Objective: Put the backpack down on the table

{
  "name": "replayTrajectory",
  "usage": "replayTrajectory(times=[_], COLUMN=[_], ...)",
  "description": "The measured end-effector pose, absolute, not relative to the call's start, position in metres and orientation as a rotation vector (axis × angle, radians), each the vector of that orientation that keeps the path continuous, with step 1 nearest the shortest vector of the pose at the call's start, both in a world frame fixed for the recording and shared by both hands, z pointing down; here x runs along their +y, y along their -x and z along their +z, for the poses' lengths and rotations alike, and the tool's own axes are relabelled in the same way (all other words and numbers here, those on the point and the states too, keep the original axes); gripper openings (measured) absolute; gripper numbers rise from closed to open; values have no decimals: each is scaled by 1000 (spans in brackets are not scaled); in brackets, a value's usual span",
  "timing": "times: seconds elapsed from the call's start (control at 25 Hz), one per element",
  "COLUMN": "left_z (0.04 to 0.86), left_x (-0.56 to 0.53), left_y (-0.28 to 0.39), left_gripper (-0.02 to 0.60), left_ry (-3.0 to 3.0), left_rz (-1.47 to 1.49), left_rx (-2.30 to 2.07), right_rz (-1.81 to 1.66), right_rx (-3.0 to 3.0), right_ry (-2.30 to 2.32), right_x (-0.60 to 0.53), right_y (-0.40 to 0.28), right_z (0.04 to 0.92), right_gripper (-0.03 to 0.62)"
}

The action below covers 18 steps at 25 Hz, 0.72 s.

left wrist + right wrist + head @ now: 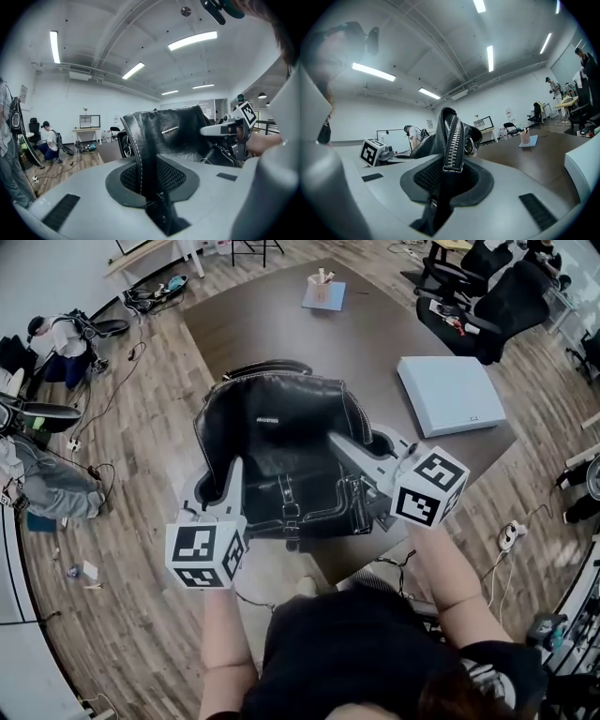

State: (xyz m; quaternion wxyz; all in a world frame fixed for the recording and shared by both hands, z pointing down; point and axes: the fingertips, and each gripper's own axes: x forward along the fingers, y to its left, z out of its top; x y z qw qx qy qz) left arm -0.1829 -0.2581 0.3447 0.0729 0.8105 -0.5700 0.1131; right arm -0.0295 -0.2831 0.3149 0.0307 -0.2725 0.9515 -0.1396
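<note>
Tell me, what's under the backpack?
The brown table pokes out around the backpack, with wood floor beside it. The backpack covers the spot right below, so I can't see if it touches.

Counter (281, 329): dark brown top, matte, corners angled, mostly bare.

Far end: flat blue sheet (325, 298), square to the edge, with a small cup (320, 279) of upright pens standing on it. In the right gripper view, the same cup (525, 137) sits on the sheet (530, 142).

Right side: pale, flat rectangular box (450, 395) lying near the right edge, well apart from the sheet.

Near edge: black backpack (281, 465) overlaps the counter corner; cannot tell whether its base rests on the surface.

Floor (159, 549): wood planks all round the counter, with loose black cables (103, 409) at the left and a white power strip (507, 537) at the right.
</note>
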Motion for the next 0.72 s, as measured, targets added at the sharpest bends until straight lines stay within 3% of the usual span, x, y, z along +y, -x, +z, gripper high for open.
replayTrajectory(times=[0.72], left_z=[369], left_x=[-385], left_y=[142], left_gripper=[81], left_ry=[-2334], left_rz=[372], left_rx=[-1811], right_rz=[-512], right_rx=[2970], right_ry=[731], right_x=[-427], right_y=[-9], right_z=[349], right_gripper=[77])
